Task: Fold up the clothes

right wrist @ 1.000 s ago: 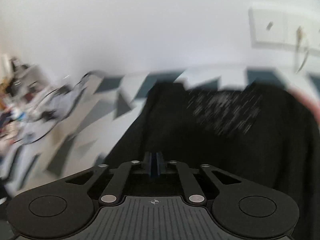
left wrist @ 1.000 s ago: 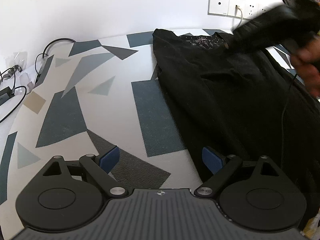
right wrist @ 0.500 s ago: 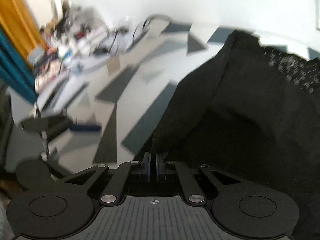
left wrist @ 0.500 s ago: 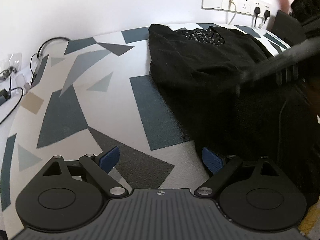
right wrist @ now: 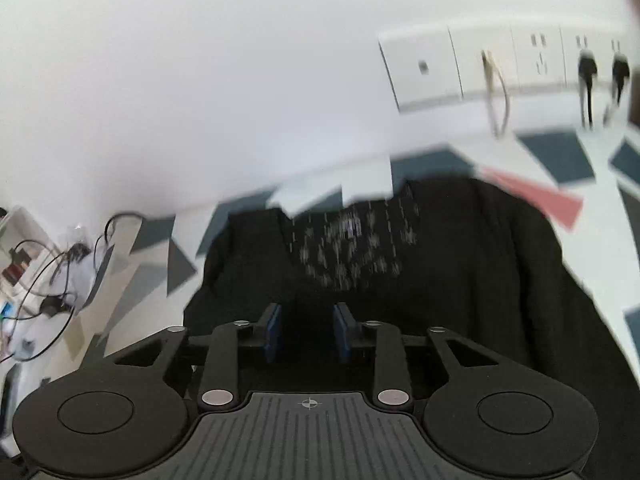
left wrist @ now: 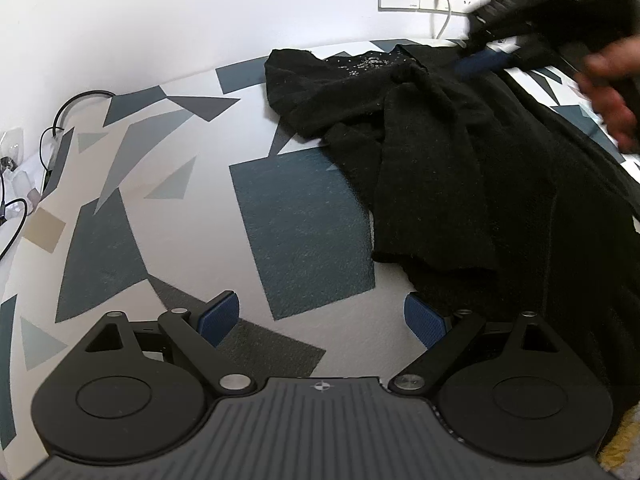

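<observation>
Carpet (left wrist: 304, 236) with grey and teal geometric patches carries the black beaded sweater (left wrist: 460, 168), which lies along its right side, one sleeve (left wrist: 432, 184) thrown across the body. The left gripper (left wrist: 322, 316) hangs wide open over bare carpet, holding nothing. The right gripper (right wrist: 308, 332) has just been opening its jaws, now partly apart above the chest with no cloth between them. To fold cleanly, I judge, flatten that sleeve first.
</observation>
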Motion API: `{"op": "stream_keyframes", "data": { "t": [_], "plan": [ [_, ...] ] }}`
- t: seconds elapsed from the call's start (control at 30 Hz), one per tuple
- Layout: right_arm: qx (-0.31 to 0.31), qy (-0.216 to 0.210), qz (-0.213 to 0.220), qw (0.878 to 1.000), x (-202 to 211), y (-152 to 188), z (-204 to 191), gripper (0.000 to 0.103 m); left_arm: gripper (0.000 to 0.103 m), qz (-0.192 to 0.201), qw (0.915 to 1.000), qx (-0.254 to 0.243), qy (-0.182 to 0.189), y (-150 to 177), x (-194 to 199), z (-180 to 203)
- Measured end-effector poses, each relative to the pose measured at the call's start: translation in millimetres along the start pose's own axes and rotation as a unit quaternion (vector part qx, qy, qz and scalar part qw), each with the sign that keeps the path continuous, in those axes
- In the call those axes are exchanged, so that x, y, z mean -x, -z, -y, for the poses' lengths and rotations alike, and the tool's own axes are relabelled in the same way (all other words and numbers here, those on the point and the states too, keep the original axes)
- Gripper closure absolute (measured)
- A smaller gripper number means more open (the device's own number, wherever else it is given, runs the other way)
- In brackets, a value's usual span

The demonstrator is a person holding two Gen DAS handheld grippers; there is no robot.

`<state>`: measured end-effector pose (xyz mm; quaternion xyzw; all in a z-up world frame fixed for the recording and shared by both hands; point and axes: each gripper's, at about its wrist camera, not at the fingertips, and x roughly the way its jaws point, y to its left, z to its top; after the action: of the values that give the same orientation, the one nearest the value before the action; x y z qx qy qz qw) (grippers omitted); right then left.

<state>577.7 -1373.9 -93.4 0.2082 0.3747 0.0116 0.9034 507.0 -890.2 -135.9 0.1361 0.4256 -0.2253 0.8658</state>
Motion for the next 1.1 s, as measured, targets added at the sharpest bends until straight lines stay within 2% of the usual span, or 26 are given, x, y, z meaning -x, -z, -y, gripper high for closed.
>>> {"op": "stream_keyframes", "data": {
  "t": [0.1,0.17,0.3,0.33,0.4,0.43,0.5,0.63,0.67,0.7,0.73,0.77,0.83,0.87,1.0,1.1],
  "plan": [
    [0.031,-0.004,-0.04,0.999,3,23,-6,0.066,0.011,0.0,1.0,0.003,0.006,-3,-4,-1],
    [0.051,-0.017,-0.078,0.996,1,42,-17,0.061,0.011,0.002,1.0,0.0,0.007,-6,-5,0],
    [0.104,0.001,-0.101,0.989,-9,68,-36,0.061,0.011,0.003,0.9999,-0.004,0.01,-13,-10,3],
    [0.115,0.005,-0.095,0.989,-11,71,-39,0.064,0.011,0.004,0.9999,-0.006,0.011,-15,-11,4],
    [0.141,0.005,-0.085,0.986,-14,72,-44,0.094,0.011,0.006,0.9999,-0.01,0.011,-18,-11,5],
    [0.156,0.002,-0.082,0.984,-16,71,-45,0.099,0.011,0.008,0.9999,-0.013,0.008,-19,-11,6],
    [0.15,-0.006,-0.066,0.986,-13,59,-39,0.099,0.011,0.011,0.9998,-0.016,0.002,-22,-13,5],
    [0.123,0.048,0.038,0.99,9,12,-9,0.099,0.011,0.018,0.9996,-0.012,-0.019,-32,-20,0],
    [0.098,0.077,0.059,0.99,14,4,4,0.095,0.011,0.022,0.9994,-0.008,-0.024,-36,-23,-1],
    [0.07,0.108,0.079,0.989,19,-4,17,0.086,0.011,0.026,0.9993,-0.007,-0.026,-40,-25,0],
    [0.042,0.138,0.099,0.985,25,-11,30,0.067,0.011,0.032,0.9991,-0.008,-0.028,-44,-28,1],
    [0.014,0.168,0.119,0.978,30,-19,43,0.065,0.011,0.036,0.9988,-0.011,-0.03,-49,-31,3],
    [-0.047,0.166,0.127,0.977,40,-19,69,0.065,0.011,0.046,0.9981,-0.018,-0.038,-58,-37,6],
    [-0.057,0.169,0.124,0.976,44,-15,76,0.065,0.011,0.049,0.9977,-0.022,-0.041,-63,-41,8],
    [-0.001,0.153,0.096,0.984,49,19,69,0.064,0.011,0.049,0.9977,-0.01,-0.047,-81,-56,8],
    [0.084,0.136,0.064,0.985,29,41,42,0.056,0.011,0.045,0.9976,0.003,-0.052,-90,-63,7]
  ]
}}
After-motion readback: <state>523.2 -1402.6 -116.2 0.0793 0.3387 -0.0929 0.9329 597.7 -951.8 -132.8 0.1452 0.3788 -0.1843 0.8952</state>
